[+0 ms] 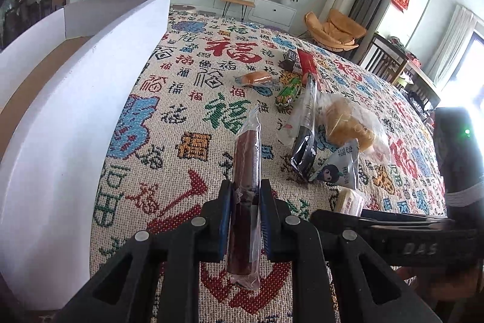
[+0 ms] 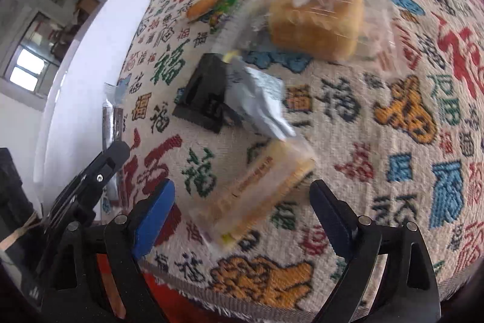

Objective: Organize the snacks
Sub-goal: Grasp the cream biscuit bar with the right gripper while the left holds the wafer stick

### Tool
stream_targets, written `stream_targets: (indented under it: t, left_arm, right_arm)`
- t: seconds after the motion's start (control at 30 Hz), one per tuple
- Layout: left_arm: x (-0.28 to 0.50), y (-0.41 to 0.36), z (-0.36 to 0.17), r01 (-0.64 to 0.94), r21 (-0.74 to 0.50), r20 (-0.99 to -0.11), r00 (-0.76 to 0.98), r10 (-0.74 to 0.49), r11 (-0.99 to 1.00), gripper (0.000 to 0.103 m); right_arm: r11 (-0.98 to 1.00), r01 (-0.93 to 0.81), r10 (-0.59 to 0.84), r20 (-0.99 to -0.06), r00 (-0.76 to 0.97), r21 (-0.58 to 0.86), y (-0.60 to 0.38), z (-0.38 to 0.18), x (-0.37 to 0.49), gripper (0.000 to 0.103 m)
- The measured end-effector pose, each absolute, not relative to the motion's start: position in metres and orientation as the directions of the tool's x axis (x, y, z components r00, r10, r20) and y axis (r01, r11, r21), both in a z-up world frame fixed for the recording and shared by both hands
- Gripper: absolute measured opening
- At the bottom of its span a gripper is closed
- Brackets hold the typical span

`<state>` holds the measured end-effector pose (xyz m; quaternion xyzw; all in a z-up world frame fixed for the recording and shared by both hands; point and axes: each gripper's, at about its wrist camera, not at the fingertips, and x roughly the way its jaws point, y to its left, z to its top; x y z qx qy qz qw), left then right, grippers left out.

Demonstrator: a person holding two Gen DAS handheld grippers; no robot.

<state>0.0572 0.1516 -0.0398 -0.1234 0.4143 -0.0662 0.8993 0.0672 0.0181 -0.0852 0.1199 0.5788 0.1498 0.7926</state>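
My left gripper (image 1: 245, 196) is shut on a long dark-red snack stick in clear wrap (image 1: 246, 171), held above the patterned cloth, just right of the white box (image 1: 60, 117). The stick and left gripper also show at the left of the right wrist view (image 2: 110, 117). My right gripper (image 2: 242, 202) is open, its jaws on either side of a small tan wrapped cake (image 2: 257, 186) lying on the cloth; it also shows in the left wrist view (image 1: 349, 200). Farther on lie a silver packet (image 2: 257, 99), a black packet (image 2: 205, 90) and a large wrapped cake (image 2: 317, 17).
The white box has a brown cardboard floor (image 1: 36, 74) and stands at the left. More snacks lie farther back: a small bun (image 1: 257, 77), a green packet (image 1: 289, 93), a red packet (image 1: 307, 61). The patterned cloth (image 1: 187, 99) covers the table.
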Motion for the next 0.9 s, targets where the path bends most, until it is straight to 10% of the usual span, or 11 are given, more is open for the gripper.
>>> stream_targets:
  t: [0.27,0.4,0.7,0.9]
  left_arm:
    - [0.056,0.167,-0.046,-0.034,-0.314,-0.732,0.645,-0.219,0.949,0.017]
    - [0.057,0.160,-0.047,-0.020,-0.306,-0.737,0.638,-0.223,0.952,0.017]
    - [0.054,0.149,-0.038,0.030,-0.351,-0.719,0.632,-0.290,0.936,0.017]
    - [0.050,0.149,-0.031,0.038,-0.362,-0.704,0.643,-0.300,0.931,0.017]
  right_arm:
    - [0.952,-0.308,0.148,-0.871,0.468,-0.004,0.069,-0.096,0.044,0.086]
    - [0.960,-0.278,0.162,-0.863,0.479,0.026,0.019,-0.083,0.039,0.008]
    - [0.878,-0.059,0.459,-0.803,0.381,0.474,-0.102,-0.075,0.062,0.006]
    - [0.904,-0.066,0.408,-0.806,0.430,0.422,-0.113,-0.050,0.065,0.014]
